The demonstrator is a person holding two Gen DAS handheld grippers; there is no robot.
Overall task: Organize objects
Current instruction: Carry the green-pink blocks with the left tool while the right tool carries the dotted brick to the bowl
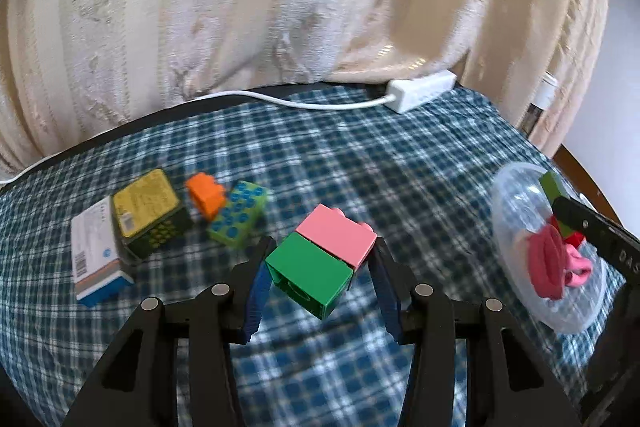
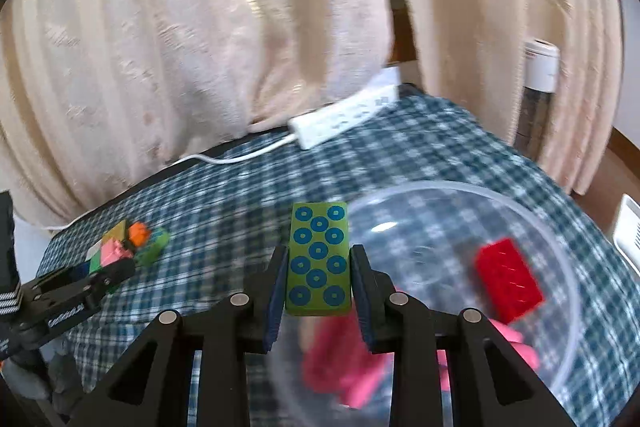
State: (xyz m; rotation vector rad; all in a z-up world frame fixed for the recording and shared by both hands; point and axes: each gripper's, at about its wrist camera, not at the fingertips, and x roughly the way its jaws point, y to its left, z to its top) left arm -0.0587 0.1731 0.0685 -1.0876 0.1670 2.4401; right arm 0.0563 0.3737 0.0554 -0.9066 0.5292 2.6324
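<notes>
Two joined bricks (image 1: 320,263) between jaws, ungripped

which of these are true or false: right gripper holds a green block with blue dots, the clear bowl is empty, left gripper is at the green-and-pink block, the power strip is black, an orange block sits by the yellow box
1. The right gripper holds a green block with blue dots. True.
2. The clear bowl is empty. False: a red brick and pink items lie in it.
3. The left gripper has its fingers around the green-and-pink block. True.
4. The power strip is black. False: it is white.
5. An orange block sits near the yellow box. True.
</notes>
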